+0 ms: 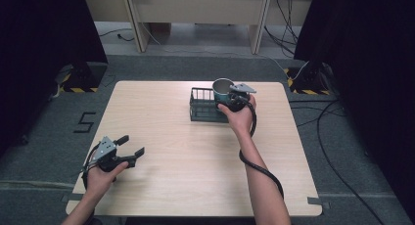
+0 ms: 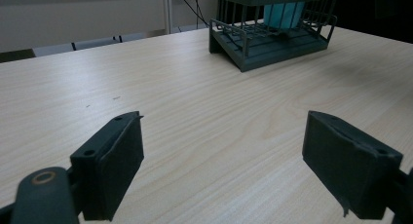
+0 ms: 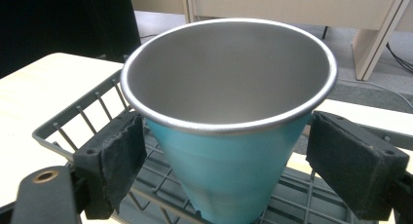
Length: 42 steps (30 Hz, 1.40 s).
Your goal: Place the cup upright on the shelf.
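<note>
— Where was the teal cup (image 3: 229,151) seen?

— It was stood upright in the dark wire rack (image 1: 201,105) at the far side of the table (image 1: 195,171), between the jaws of the right gripper (image 3: 226,156), which were set apart, neither pad pressed to it.

— And the left gripper (image 1: 131,146)?

— It was held wide at the near left, nothing between its pads.

Black "5" (image 1: 86,122) marked on grey floor (image 1: 44,137), at 9 o'clock from table (image 1: 147,117). No other readable text.
</note>
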Each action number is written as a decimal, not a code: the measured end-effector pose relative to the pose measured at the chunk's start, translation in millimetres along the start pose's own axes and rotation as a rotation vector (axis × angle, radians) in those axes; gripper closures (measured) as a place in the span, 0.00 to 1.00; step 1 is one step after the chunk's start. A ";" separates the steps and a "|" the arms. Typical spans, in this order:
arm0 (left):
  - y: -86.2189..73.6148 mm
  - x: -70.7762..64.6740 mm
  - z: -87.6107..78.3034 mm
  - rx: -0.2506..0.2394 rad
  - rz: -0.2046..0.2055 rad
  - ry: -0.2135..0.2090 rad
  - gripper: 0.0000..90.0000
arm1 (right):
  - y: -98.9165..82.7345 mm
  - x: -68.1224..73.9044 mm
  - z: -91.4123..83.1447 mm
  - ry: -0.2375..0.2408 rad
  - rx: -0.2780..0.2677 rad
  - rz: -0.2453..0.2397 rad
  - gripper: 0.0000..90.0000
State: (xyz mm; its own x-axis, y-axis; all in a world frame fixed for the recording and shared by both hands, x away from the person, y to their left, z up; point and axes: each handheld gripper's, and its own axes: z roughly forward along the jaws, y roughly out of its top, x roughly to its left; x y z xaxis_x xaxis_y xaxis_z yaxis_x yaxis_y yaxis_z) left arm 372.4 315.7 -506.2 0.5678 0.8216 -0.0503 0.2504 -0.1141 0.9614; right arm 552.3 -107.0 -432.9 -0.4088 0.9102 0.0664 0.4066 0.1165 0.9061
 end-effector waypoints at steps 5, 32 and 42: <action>0.0 0.2 -0.2 -0.001 -0.001 0.001 0.16 | -0.7 -0.7 -3.3 -0.002 0.001 -0.002 0.17; -0.1 -0.4 -0.3 0.001 0.002 0.004 0.16 | -10.3 -5.2 -46.9 0.001 -0.020 -0.027 0.19; 0.0 -0.5 -0.4 0.001 0.004 0.003 0.16 | -20.5 -9.4 -63.8 -0.007 -0.039 -0.027 0.21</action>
State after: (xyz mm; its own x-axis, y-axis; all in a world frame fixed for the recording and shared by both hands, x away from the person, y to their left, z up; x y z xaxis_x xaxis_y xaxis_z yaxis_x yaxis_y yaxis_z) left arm 371.8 315.5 -506.1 0.5662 0.8231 -0.0452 0.2489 -0.1184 0.9613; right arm 495.6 -143.3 -425.5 -0.4137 0.9096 0.0386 0.3634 0.1261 0.9230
